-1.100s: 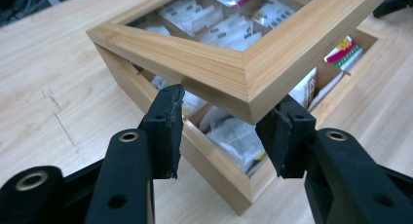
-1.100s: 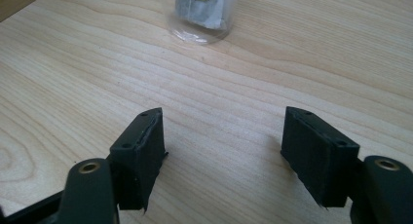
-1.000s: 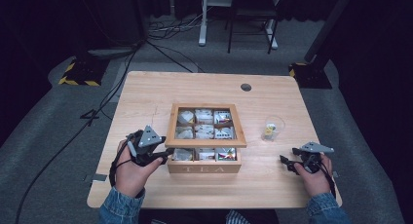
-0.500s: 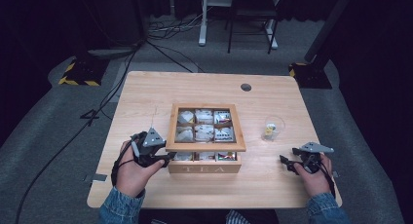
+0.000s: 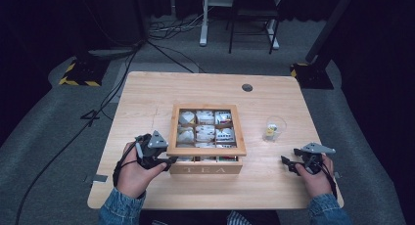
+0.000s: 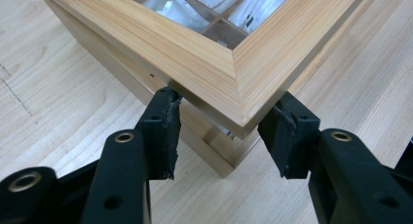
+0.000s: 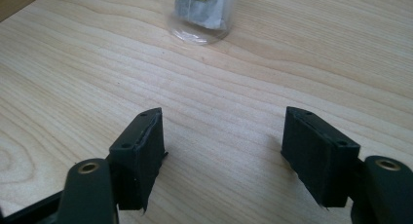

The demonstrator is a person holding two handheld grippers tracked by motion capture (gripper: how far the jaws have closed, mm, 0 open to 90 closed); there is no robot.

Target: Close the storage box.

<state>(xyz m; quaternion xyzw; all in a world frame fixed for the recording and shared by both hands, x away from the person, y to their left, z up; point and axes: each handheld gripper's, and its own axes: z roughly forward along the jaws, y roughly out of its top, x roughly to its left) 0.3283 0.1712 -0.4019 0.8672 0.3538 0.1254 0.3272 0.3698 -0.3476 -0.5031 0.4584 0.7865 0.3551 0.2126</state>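
Where its jaws straddle the lid's near corner, the left gripper [image 6: 221,136] stands spread, pads barely touching the lid [image 6: 195,58] of the tea box [image 5: 205,167] at the table's [image 5: 147,93] middle. A careless squeeze could skid off the angled corner and drop the lid. The right gripper [image 7: 221,156] rests agape, empty, a glass [image 7: 200,14] near.

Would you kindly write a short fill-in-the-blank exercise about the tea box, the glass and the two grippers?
1. The word on the front of the wooden box reads ____.
2. The left gripper straddles a ____ of the box lid.
3. The right gripper has its jaws ____, with nothing between them.
4. The glass stands on the box's ____ side.

Missing words: TEA; corner; open; right
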